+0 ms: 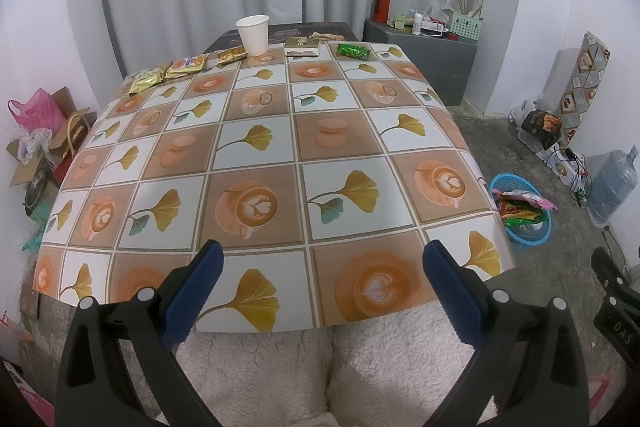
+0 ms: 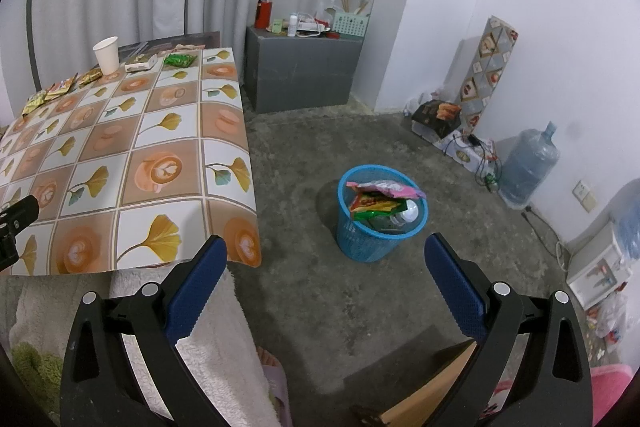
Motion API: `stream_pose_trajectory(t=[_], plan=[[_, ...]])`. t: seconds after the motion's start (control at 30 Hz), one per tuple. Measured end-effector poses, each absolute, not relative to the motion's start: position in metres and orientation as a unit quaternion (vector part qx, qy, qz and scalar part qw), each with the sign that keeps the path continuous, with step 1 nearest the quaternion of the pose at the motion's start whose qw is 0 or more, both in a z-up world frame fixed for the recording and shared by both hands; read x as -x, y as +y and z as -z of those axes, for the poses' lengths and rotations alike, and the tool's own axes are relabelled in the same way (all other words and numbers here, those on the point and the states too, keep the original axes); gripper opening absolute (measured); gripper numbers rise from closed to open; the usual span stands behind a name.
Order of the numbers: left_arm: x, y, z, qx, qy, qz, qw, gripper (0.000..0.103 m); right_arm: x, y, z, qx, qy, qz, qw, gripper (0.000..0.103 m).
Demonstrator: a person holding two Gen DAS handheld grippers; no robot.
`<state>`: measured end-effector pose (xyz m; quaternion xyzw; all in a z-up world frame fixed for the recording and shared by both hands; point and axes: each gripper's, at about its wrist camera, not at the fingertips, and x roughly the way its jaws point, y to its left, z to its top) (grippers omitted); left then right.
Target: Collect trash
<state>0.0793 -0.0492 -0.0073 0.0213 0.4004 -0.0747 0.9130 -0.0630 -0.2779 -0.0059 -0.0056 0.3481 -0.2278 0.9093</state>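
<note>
Trash lies along the far edge of the patterned table (image 1: 280, 147): a white paper cup (image 1: 253, 35), a green wrapper (image 1: 353, 51), a flat gold-and-white packet (image 1: 303, 46) and several gold snack wrappers (image 1: 168, 71). The cup (image 2: 107, 55) and green wrapper (image 2: 180, 59) also show in the right wrist view. A blue mesh basket (image 2: 380, 213) with wrappers inside stands on the floor right of the table; it also shows in the left wrist view (image 1: 520, 215). My left gripper (image 1: 322, 267) is open and empty over the table's near edge. My right gripper (image 2: 326, 263) is open and empty above the floor, near the basket.
A grey cabinet (image 2: 300, 71) with a red flask and clutter stands behind the table. Boxes, a water jug (image 2: 528, 167) and cables line the right wall. Bags and cardboard (image 1: 40, 143) sit left of the table. White fleece-covered legs (image 1: 320, 367) are below the grippers.
</note>
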Motion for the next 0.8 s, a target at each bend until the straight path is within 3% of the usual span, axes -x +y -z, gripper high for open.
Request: stream_pose_trajectory(t=[0.8], plan=[[-0.0787,-0.0496,0.0072,-0.021,0.4,0.074,0.913,0.098,0.0622,-0.2747,0.0068,0.008,0.348,0.23,0.909,0.095]])
